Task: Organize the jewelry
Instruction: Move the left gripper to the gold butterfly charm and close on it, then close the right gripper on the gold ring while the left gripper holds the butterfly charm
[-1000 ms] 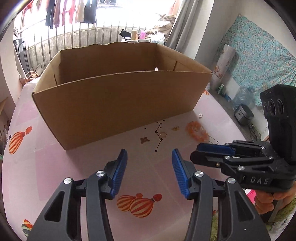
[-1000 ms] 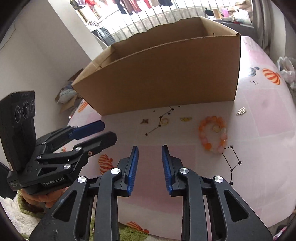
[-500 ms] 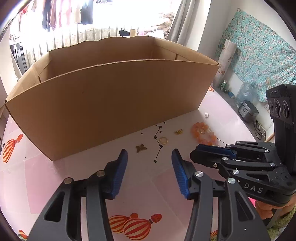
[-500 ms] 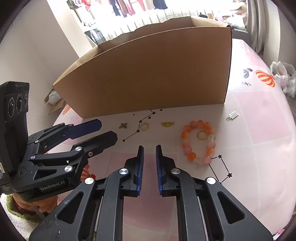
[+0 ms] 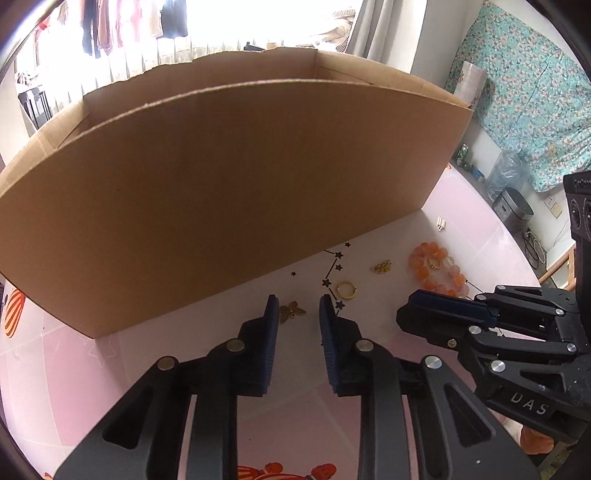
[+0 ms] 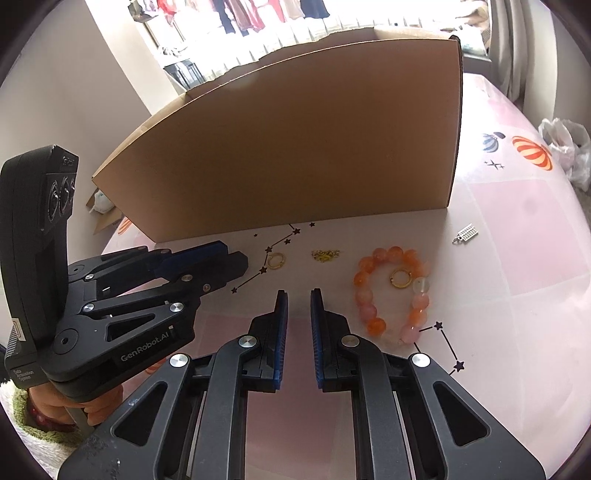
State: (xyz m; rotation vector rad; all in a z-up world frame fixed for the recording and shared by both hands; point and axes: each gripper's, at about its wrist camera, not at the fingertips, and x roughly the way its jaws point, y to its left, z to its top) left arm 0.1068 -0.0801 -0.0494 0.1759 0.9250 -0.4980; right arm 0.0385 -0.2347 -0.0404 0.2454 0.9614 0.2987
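Nearer the cardboard box [image 5: 236,192], left tongs [image 5: 295,308] closing around butterfly charm [image 5: 291,311]; right tongs [image 6: 297,295] narrowed, empty.

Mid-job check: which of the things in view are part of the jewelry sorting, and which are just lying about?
For the job:
- butterfly charm, between the closing left tool
- gold ring
- gold chain piece
- orange bead bracelet, ring inside it
- silver charm
- cardboard box

Lying about:
- hanging clothes
- plastic bag
- floral cloth
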